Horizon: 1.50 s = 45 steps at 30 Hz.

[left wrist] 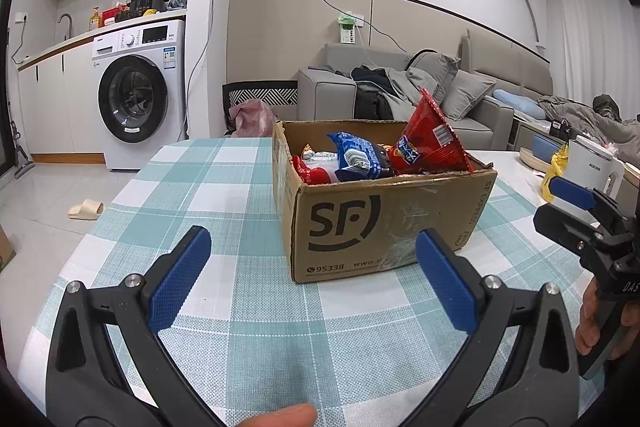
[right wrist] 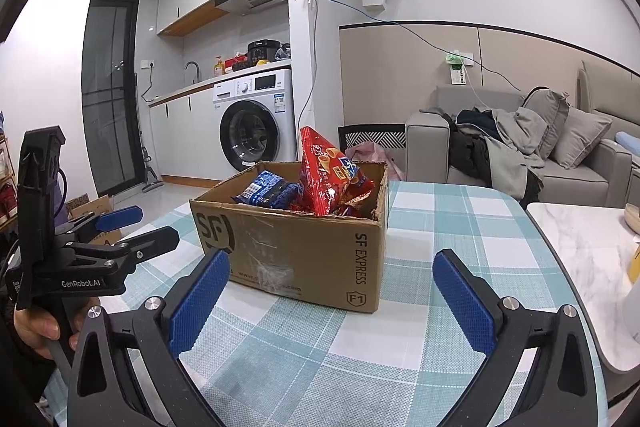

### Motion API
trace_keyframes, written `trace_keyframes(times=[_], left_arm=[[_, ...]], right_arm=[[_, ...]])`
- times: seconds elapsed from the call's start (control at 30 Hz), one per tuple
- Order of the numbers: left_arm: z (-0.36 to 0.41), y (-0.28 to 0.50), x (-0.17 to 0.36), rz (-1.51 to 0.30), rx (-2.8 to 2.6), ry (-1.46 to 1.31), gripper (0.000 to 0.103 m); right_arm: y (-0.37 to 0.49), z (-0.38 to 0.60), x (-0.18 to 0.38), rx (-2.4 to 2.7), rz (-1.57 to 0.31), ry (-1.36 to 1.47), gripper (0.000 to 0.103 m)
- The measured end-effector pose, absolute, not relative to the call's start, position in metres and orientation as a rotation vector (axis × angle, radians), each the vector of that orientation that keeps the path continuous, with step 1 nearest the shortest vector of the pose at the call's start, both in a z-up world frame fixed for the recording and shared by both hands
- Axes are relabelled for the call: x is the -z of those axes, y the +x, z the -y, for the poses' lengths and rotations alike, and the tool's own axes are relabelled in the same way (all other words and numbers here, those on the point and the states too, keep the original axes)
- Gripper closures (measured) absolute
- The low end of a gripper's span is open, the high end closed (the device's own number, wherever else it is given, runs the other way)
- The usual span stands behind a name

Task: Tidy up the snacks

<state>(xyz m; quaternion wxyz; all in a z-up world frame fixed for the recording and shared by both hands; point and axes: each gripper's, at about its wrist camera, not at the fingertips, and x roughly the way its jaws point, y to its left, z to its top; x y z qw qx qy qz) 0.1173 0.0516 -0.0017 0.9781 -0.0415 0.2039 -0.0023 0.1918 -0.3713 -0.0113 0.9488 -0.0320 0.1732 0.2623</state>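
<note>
Two sets of tongs hover over a tabletop (left wrist: 248, 307) covered in a teal-and-white checked cloth, one in each of my hands. My left tongs (left wrist: 312, 283) are spread wide with nothing between their blue pads, and my right tongs (right wrist: 330, 301) are just as wide and equally empty. Ahead of both sits an open cardboard box (left wrist: 380, 223), its flaps gone or folded away, standing flat on the cloth. Inside it I see several snack packets: a tall red bag (left wrist: 430, 143) propped upright against the far right corner and poking above the rim, a blue packet (left wrist: 360, 157) lying beside it, and more red and silver wrappers lower down that I cannot tell apart. No snacks lie loose on the cloth that I can see. This fits either snacks waiting to be sorted out of the box or snacks already gathered into it. If I do reach in, I judge the crinkly bags are best pinched by a sealed edge, gently, while the other tongs steady the light box.
</note>
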Motion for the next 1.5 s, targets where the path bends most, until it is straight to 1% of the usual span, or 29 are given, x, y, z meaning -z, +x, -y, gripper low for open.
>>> trace_keyframes(times=[1.5], left_arm=[[-0.0508,0.1164,0.0021,-0.404,0.009,-0.079,0.001]], right_arm=[[0.1915,0.3705,0.0116,-0.533,-0.352,-0.067,0.000]])
